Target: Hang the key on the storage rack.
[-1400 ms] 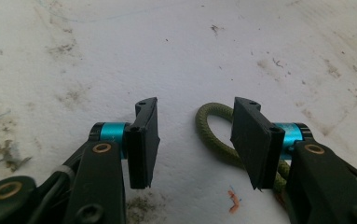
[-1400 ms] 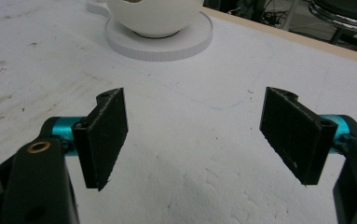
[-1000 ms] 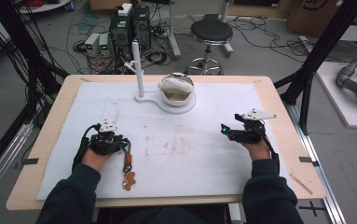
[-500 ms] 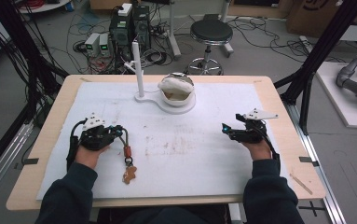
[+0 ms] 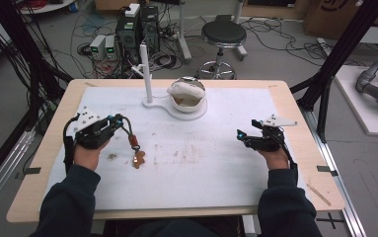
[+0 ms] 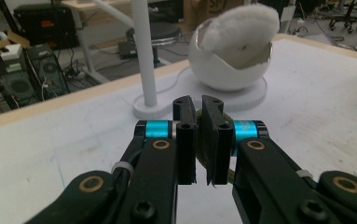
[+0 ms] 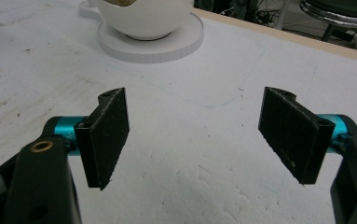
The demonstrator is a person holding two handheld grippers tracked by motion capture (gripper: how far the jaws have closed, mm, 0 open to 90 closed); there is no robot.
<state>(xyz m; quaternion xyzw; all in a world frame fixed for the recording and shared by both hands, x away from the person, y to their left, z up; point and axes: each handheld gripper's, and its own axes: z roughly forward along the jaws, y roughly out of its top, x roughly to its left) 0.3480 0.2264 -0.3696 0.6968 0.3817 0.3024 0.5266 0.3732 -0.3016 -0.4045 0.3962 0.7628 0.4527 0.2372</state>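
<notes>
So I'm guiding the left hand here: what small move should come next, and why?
Probably keep lifting the left claw: it is shut on the cord, but the brown charm at its lower end looks barely off the white mat. The white post stands just ahead.

This is looking like a robotics lab. A wooden table (image 5: 295, 106) under a white mat is sitting inside a frame of black struts (image 5: 342, 49). At 12 o'clock, computer towers (image 5: 139, 27) and tangled cables (image 5: 93, 47) are lying on the grey floor beside a round stool (image 5: 222, 34). At 3 o'clock, a grey robot arm (image 5: 376, 89) is resting.
</notes>
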